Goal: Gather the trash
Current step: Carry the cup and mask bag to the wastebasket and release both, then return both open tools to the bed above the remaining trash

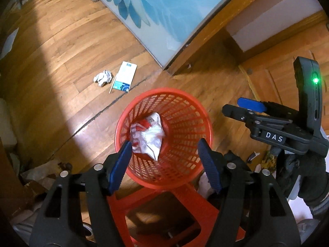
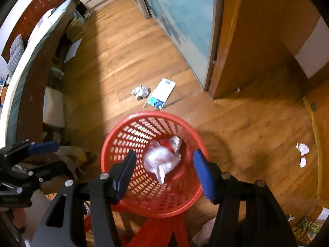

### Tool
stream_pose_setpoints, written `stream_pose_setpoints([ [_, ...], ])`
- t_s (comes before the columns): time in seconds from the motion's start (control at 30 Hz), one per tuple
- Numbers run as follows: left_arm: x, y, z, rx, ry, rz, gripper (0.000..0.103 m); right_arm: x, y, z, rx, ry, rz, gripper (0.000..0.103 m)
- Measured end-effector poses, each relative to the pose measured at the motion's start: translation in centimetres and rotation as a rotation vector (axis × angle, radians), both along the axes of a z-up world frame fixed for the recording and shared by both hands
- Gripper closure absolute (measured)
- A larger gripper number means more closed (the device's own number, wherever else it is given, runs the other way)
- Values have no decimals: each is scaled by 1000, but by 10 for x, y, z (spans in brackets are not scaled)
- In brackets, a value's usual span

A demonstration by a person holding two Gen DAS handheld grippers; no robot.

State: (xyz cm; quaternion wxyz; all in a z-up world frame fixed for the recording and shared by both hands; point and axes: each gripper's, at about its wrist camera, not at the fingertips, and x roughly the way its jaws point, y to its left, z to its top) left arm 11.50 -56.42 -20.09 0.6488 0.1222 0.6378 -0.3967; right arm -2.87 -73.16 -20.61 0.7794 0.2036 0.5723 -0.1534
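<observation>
A red mesh basket [image 1: 185, 111] stands on the wooden floor and holds crumpled white and red wrappers [image 1: 149, 135]; it also shows in the right wrist view [image 2: 127, 135] with the wrappers [image 2: 162, 158]. My left gripper [image 1: 165, 160] is open and empty above the basket's near rim. My right gripper [image 2: 164, 171] is open and empty over the basket, and shows at the right of the left wrist view [image 1: 246, 108]. A crumpled paper ball [image 1: 102, 78] [image 2: 140, 91] and a flat white carton [image 1: 125, 76] [image 2: 162, 93] lie on the floor beyond the basket.
Two small paper scraps [image 2: 302, 152] lie on the floor at the right. A red plastic stool [image 1: 164, 212] stands under the grippers. A blue patterned door [image 1: 164, 10] and wooden frame [image 2: 224, 41] stand behind. A bed [image 2: 30, 47] and clutter are at the left.
</observation>
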Motion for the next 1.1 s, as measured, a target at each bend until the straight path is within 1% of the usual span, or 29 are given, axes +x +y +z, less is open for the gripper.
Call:
stream_pose_setpoints([
  [0.07, 3, 4, 5, -20, -14, 19, 36, 4, 2, 5, -3, -8, 5, 44],
  [0.17, 8, 15, 22, -65, -44, 82, 36, 12, 8, 14, -8, -21, 17, 44],
  [0.2, 10, 25, 33, -100, -56, 117, 36, 15, 11, 19, -10, -25, 23, 44],
  [0.27, 15, 39, 50, -142, -88, 167, 36, 21, 16, 28, -15, -40, 29, 44],
  [0.37, 28, 79, 86, -236, -160, 290, 36, 35, 29, 48, -29, -69, 51, 43],
  [0.4, 32, 98, 100, -262, -200, 339, 36, 43, 36, 56, -32, -81, 63, 42],
  [0.47, 37, 134, 121, -289, -272, 407, 31, 58, 52, 71, -37, -110, 95, 42],
  [0.5, 39, 163, 136, -300, -324, 453, 30, 69, 64, 80, -39, -129, 118, 40],
  [0.53, 40, 181, 143, -299, -354, 478, 30, 81, 78, 90, -35, -153, 147, 37],
  [0.57, 41, 201, 151, -293, -388, 508, 29, 91, 89, 98, -31, -173, 172, 36],
  [0.63, 40, 258, 168, -264, -468, 589, 27, 119, 121, 116, -47, -224, 235, 36],
  [0.67, 40, 278, 172, -249, -490, 618, 26, 135, 141, 126, -50, -255, 266, 36],
  [0.7, 38, 307, 178, -225, -522, 664, 26, 145, 153, 131, -44, -272, 284, 36],
  [0.77, 32, 356, 186, -186, -566, 742, 26, 168, 190, 145, -14, -315, 334, 36],
  [0.83, 21, 406, 193, -155, -612, 833, 26, 189, 236, 160, 21, -360, 398, 36],
  [0.87, 16, 426, 194, -145, -625, 869, 26, 195, 257, 164, 34, -374, 429, 36],
  [0.9, 9, 449, 197, -139, -642, 908, 26, 201, 289, 171, 56, -397, 477, 36],
  [0.97, -8, 487, 199, -139, -687, 966, 25, 205, 332, 178, 74, -418, 538, 36],
  [1.0, -12, 497, 199, -136, -700, 980, 23, 205, 364, 181, 84, -433, 589, 36],
  [1.1, -26, 528, 190, -108, -738, 1026, 23, 199, 421, 187, 84, -472, 671, 36],
])
